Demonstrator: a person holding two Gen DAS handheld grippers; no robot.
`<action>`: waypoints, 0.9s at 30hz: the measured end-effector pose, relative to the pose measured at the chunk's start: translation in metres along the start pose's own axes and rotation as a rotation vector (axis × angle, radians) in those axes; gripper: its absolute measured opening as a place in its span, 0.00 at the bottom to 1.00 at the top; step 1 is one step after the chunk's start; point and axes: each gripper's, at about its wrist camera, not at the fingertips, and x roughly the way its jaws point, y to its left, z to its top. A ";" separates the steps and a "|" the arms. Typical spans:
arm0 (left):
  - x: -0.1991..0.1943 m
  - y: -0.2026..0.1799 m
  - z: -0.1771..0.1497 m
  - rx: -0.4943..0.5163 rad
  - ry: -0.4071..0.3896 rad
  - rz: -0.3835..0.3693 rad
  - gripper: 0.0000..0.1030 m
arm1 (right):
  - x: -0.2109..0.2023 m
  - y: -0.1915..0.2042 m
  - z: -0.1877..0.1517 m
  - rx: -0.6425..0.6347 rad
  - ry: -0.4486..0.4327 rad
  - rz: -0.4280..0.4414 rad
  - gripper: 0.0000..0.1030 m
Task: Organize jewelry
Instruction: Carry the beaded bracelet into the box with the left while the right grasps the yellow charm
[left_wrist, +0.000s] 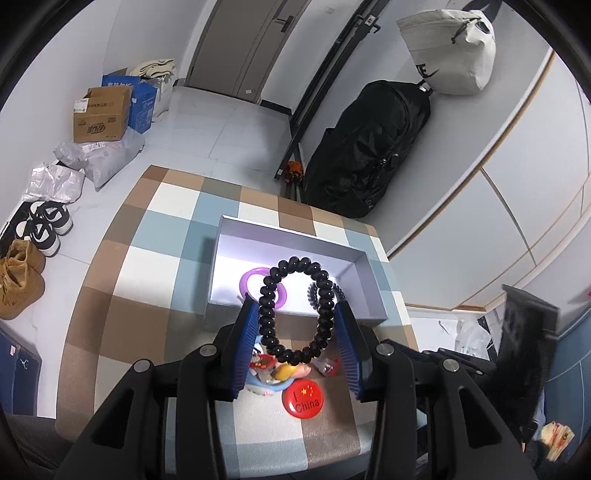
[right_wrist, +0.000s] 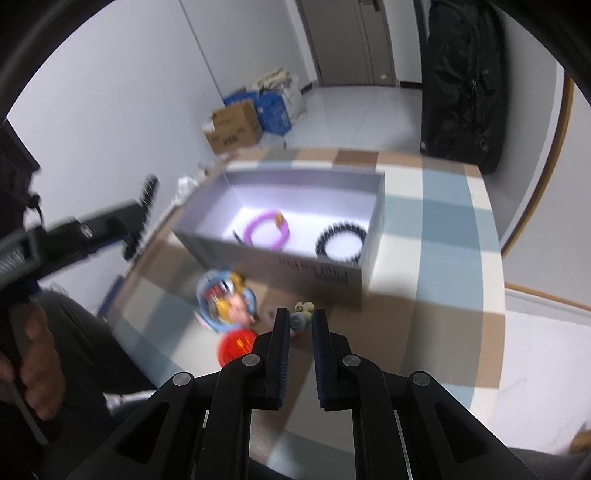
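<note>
Over the checked table (left_wrist: 155, 266), just short of the open box (left_wrist: 284, 229): left gripper (left_wrist: 297, 306) holding a black beaded bracelet (left_wrist: 267, 314), jaws set narrow, blue pads pressing on the loop's two sides so that it is standing open and upright. Judging this a carrying grip, keeping the loop clear of the clutter beneath while heading for the box.

Inside the box, already lying flat: a purple bangle (left_wrist: 245, 277) and a second black ring (left_wrist: 312, 295), side by side and apart. Reading this as the sorted pile.

Near the box's front wall, right gripper (right_wrist: 301, 314) pinching a small grey and cream trinket (right_wrist: 300, 321) at the very tips, jaws nearly together. Judging the tip grip as forced by the item's smallness; noting a slip risk.

Waiting unsorted on the table: a cartoon figure piece (left_wrist: 266, 373) and a red badge (left_wrist: 303, 398), touching or nearly so.

Writing: reading "I", a flag and "China" on the red badge. Finding dark print on the box's outer wall, too blurred to read.
</note>
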 end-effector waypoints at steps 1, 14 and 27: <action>0.001 -0.001 0.002 0.001 0.000 0.004 0.35 | -0.001 0.002 0.002 0.004 -0.014 0.006 0.11; 0.020 -0.011 0.035 0.036 0.032 0.038 0.35 | -0.008 -0.015 0.048 0.151 -0.111 0.113 0.11; 0.060 -0.009 0.049 0.052 0.090 0.026 0.35 | 0.013 -0.031 0.077 0.211 -0.088 0.120 0.11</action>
